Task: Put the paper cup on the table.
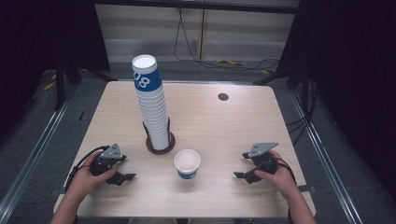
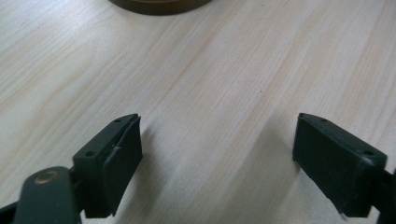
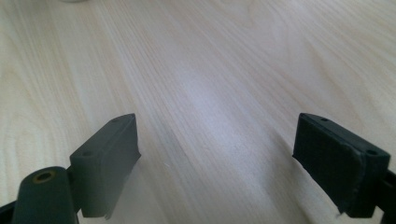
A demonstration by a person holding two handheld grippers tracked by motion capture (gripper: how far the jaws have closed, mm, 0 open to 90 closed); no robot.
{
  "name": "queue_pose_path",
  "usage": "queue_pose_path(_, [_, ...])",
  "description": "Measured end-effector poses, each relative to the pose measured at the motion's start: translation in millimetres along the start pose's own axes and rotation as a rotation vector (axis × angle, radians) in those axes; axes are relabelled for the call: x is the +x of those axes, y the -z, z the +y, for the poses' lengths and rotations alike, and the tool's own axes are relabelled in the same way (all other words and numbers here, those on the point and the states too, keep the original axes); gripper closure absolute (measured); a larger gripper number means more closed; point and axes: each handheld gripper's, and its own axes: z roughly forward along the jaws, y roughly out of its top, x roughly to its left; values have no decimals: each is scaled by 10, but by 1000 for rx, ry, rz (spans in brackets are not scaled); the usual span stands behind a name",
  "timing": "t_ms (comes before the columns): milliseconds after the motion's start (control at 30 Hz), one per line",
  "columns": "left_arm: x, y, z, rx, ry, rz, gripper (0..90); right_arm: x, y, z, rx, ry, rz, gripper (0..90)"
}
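Two grippers sit low near the front edge of the table (image 1: 261, 100), one toward each front corner, and neither has anything in it. Starting at the left, the left gripper (image 1: 125, 168) rests in the person's hand with its jaws spread apart over bare wood; its own view bears that out, with empty tabletop between the black pads (image 2: 122, 148). Just beyond it, toward the middle of the table, a tall stack of paper cups (image 1: 152, 105) stands upright on a dark round base (image 1: 160, 148), leaning a touch to the left. A single cup (image 1: 187, 164) stands mouth up just in front of the base and slightly right, about midway between the two tools and well apart from both. Farther right, the right gripper (image 1: 243, 165) also stands wide open and empty, pointed inward toward that cup. My guess is the loose cup is the piece in play, waiting to be picked up, perhaps to join the stack. The next move would call for one gripper to slide in level and close gently on the thin wall without crushing or tipping it. Room is generous: open wood lies on both sides, though the stack stands close behind.
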Motion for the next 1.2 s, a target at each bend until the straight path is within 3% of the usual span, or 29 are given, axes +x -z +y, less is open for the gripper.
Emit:
queue_pose_path(300, [7,-11,-30,-32,-2,-3,144,-19,-35,-36,10,-8,-15,127])
queue_pose_path(733, [3,-35,-103,-99,7,-3,108,-30,-63,-81,-43,-22,-27,108])
queue_pose_path(1200, [-2,-39,-126,-116,2,4,97,-42,-76,-87,-55,-33,-32,102])
